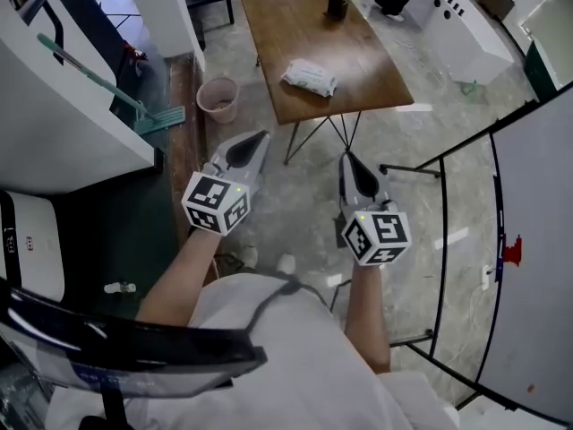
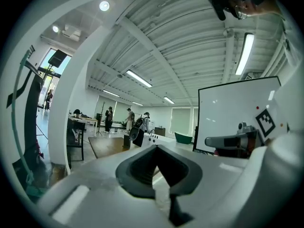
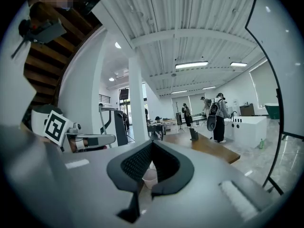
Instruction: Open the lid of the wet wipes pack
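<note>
Pale concrete floor fills most of the head view, with a brown wooden worktop [image 1: 300,27] standing ahead of the person on thin metal legs. The wet wipes pack [image 1: 310,77] lies flat on it, toward the near edge and apart from a dark object [image 1: 336,4] at the far end. A pinkish bin [image 1: 218,98] stands on the floor just beside the worktop's near left corner, and a whiteboard [image 1: 537,240] stands on the right.

The left hand-held gripper [image 1: 259,138] and the right hand-held gripper [image 1: 347,159] are both held out level in front of the body, well short of the worktop. Each has its jaws closed together with nothing between them; in each gripper view the dark pads meet at the tip and only the room shows beyond. The task looks not yet begun: nothing touches the pack, and whether its lid faces up is too small to tell.

Several things could go wrong from here. The pack looks soft and light and nothing anchors it, so pulling at the lid with one gripper alone would likely lift or drag the whole pack. Since it lies close to the near edge, a push could send it to the floor. The jaws also need to open before they arrive; closed tips would only nudge the pack. Clamping too deep could catch the wrapper as well as the lid flap.
</note>
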